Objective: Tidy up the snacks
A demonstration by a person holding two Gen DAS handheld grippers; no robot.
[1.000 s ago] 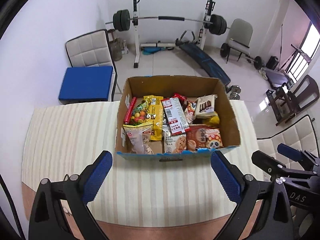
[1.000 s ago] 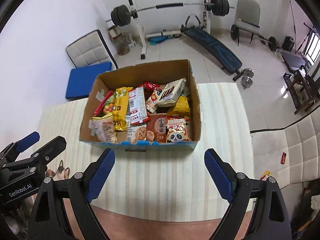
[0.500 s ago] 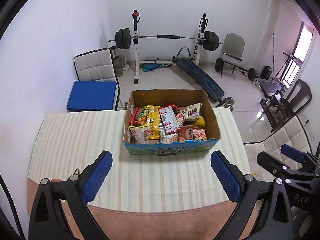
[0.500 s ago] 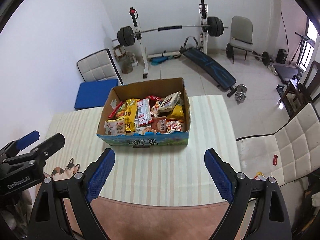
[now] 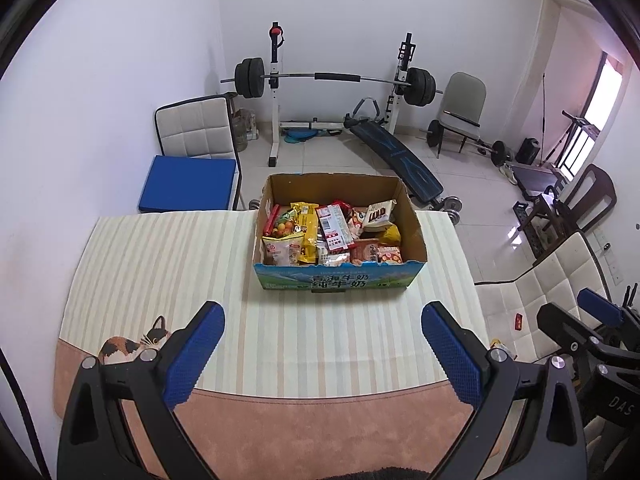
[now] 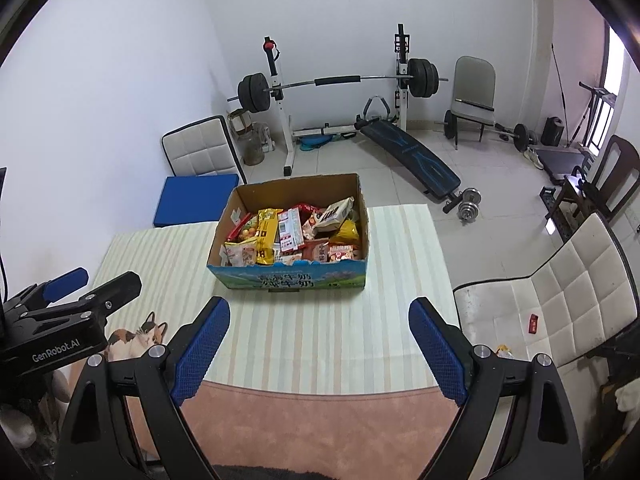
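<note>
Toward table's (image 5: 168,248) far edge, left view: box (image 5: 338,280) packed with snacks (image 5: 332,232). Left gripper (image 5: 320,354) well short of it, jaws wide apart, empty. Bring it over box from above; pick one top packet, pinch flat edge.

Right view: same box (image 6: 290,280) by far edge. Right gripper (image 6: 318,346) equally wide, holding nothing, touching nothing. Keep it off left gripper's path.

My left gripper (image 5: 322,334) and right gripper (image 6: 319,326) both angle downward, jaws spread wide, nothing between the blue pads (image 5: 195,354). They sit side by side, near each other, left one on the left.
</note>
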